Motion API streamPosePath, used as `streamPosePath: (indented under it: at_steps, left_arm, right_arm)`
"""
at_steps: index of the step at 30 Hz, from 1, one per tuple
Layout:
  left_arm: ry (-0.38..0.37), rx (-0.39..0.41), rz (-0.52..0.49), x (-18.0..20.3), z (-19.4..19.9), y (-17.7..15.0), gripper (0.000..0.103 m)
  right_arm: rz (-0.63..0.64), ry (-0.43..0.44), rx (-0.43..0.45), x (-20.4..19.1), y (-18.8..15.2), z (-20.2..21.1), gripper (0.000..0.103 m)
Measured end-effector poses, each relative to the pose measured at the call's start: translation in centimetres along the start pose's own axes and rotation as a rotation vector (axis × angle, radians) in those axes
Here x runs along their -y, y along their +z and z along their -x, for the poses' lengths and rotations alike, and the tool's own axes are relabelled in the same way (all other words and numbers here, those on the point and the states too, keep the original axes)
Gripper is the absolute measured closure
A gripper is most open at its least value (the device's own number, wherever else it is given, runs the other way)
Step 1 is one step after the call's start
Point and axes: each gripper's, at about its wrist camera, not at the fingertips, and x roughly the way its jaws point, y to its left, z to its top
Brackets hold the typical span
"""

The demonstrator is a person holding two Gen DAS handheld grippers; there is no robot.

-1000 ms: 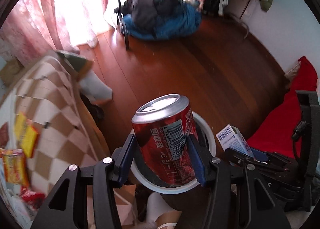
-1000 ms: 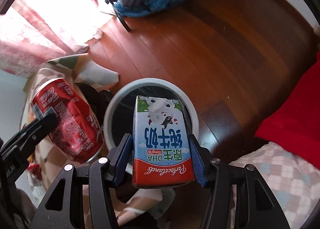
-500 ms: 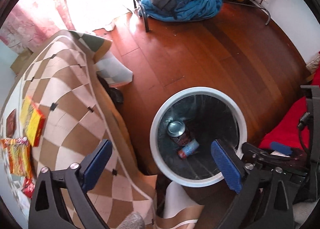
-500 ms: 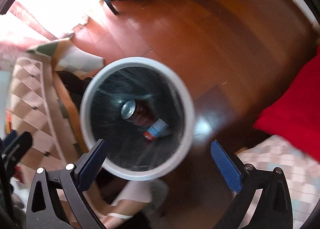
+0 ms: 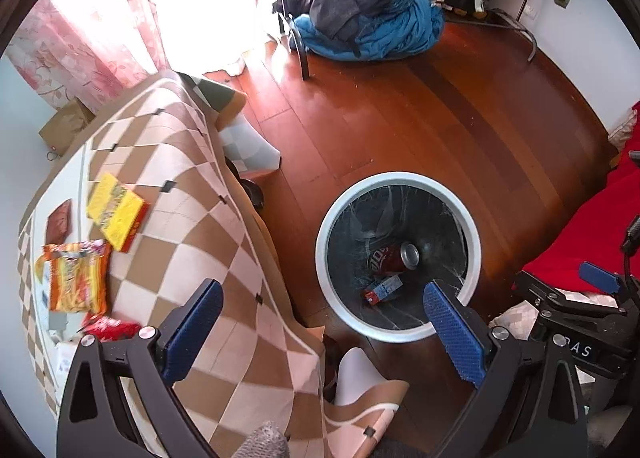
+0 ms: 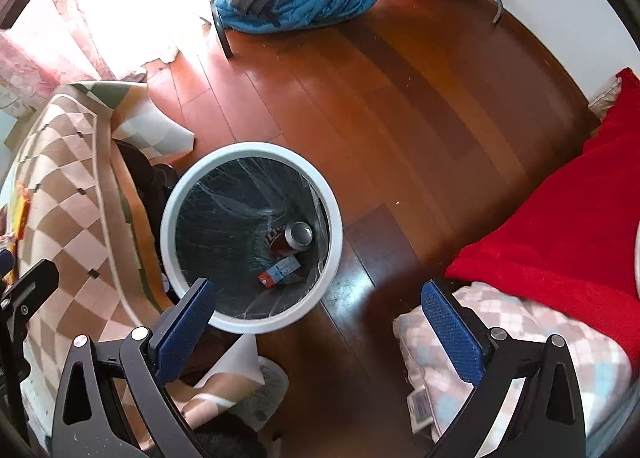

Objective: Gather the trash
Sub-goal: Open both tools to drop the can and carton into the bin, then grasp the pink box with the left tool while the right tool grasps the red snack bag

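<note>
A bedroom with a reddish wooden floor (image 5: 400,106) holds a white-rimmed bin (image 5: 324,226) lined with a dark bag, and everything here reads best from that bin. Left of it stands a table (image 5: 192,186) under a checked brown cloth, carrying a yellow packet (image 5: 116,211), an orange noodle bag (image 5: 76,278) and a red wrapper (image 5: 108,328) nearest the camera. Inside the bin, at the bottom, a red soda can (image 5: 390,258) lies on its side with a small milk carton (image 5: 382,290) just beside it. Right of the bin lies a red blanket (image 6: 560,210).

The left tool (image 5: 320,334) hangs above the bin's near-left edge, its blue pads spread wide and holding nothing. The right tool (image 6: 320,330) hovers over the bin's near-right side, equally spread and empty.

The drop-off step looks finished for these two pieces. The next move, as I judge it, calls for swinging left to the table and closing on one of the flat, crinkly wrappers, which probably needs an edge-on pinch.
</note>
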Motion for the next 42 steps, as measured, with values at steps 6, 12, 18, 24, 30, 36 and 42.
streamPosePath:
  at_steps: [6,12,18,24,30,36,42]
  left_arm:
    - [-0.013,0.049,0.013,-0.7,3.9,-1.2,0.000]
    - [-0.034,0.105,0.033,-1.9,8.3,-2.5,0.000]
    - [-0.025,0.153,0.093,-4.5,13.0,-3.3,0.000]
    - [0.000,0.183,0.267,-12.5,15.5,-4.8,0.000]
    - [0.116,0.069,0.490,-22.9,11.4,-9.0,0.000]
    - [0.171,-0.103,0.670,-29.7,4.3,-12.6,0.001]
    - [0.010,-0.220,0.859,-31.8,-1.1,-13.1,0.001]
  right_arm:
    - [0.007,0.016,0.051,-0.2,-1.5,5.0,0.000]
    - [0.005,0.038,0.120,-0.9,-3.4,10.5,0.000]
    - [-0.031,0.119,0.203,-2.3,-4.5,16.8,0.000]
    - [0.034,0.232,0.226,-8.6,-4.5,20.4,0.000]
    - [0.152,0.315,0.103,-18.7,-4.6,16.0,0.000]
    - [0.151,0.347,-0.071,-26.3,-4.4,6.8,0.034]
    - [0.101,0.308,-0.129,-28.6,-3.9,1.5,0.034]
